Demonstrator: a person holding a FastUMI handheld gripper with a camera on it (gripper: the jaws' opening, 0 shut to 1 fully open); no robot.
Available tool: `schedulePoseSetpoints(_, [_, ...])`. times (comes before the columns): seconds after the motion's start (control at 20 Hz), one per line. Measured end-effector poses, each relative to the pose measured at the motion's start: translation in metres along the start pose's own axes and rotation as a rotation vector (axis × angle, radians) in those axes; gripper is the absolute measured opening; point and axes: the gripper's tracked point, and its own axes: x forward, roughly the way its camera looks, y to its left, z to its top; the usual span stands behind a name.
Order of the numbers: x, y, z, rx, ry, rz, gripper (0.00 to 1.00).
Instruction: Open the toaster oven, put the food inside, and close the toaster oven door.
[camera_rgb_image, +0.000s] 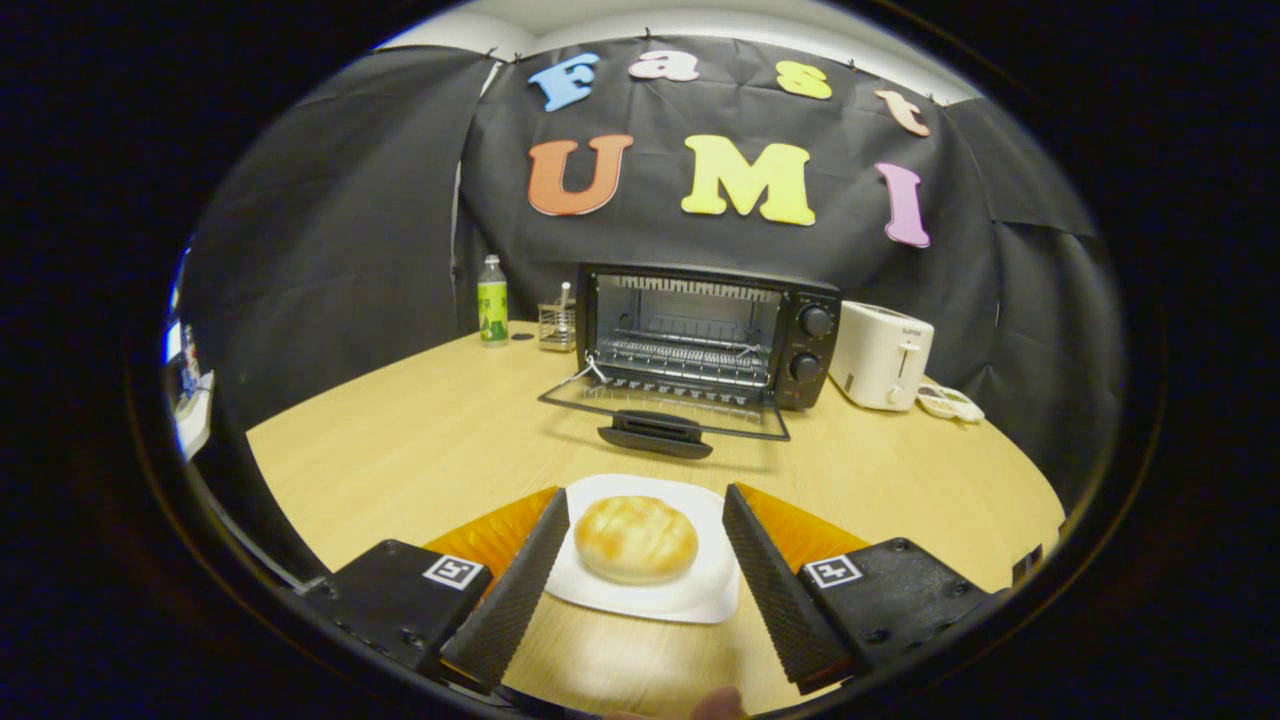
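You are holding the gripper (645, 505) spread wide over the table (400, 440), and its fingers (520, 590) are gripping nothing. The bun (636, 540) is sitting on the plate (690, 600) in the lower middle of the frame, directly between the two fingers and touching neither. There is a clear gap on each side, and the plate's side edges are passing under the inner faces of the fingers.

That is the relation your next move hangs on: the bun is lying straight ahead along the fingers' line, centred, not off to either side. Its long axis is running left to right across the frame, so the fingers would be closing along its wider span. It looks soft, so I judge it is calling for a gentle squeeze. From this view I cannot tell how high the fingers are riding above the plate.

Beyond the plate, at the centre of the frame, the oven (706, 335) is standing with its door (665, 410) already dropped flat toward you and the rack (685, 352) showing inside. So the opening step looks done, and the bun is not yet picked up. The path from bun to rack is running straight forward over the door.
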Motion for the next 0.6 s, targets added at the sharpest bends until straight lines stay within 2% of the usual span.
schedulePoseSetpoints(0.25, [0.020,0.002,-0.034,0.025,0.118,0.021,1.00])
schedulePoseSetpoints(0.45, [0.027,0.004,-0.044,0.055,0.177,0.045,1.00])
schedulePoseSetpoints(0.6, [0.024,0.005,-0.036,0.072,0.176,0.073,0.86])
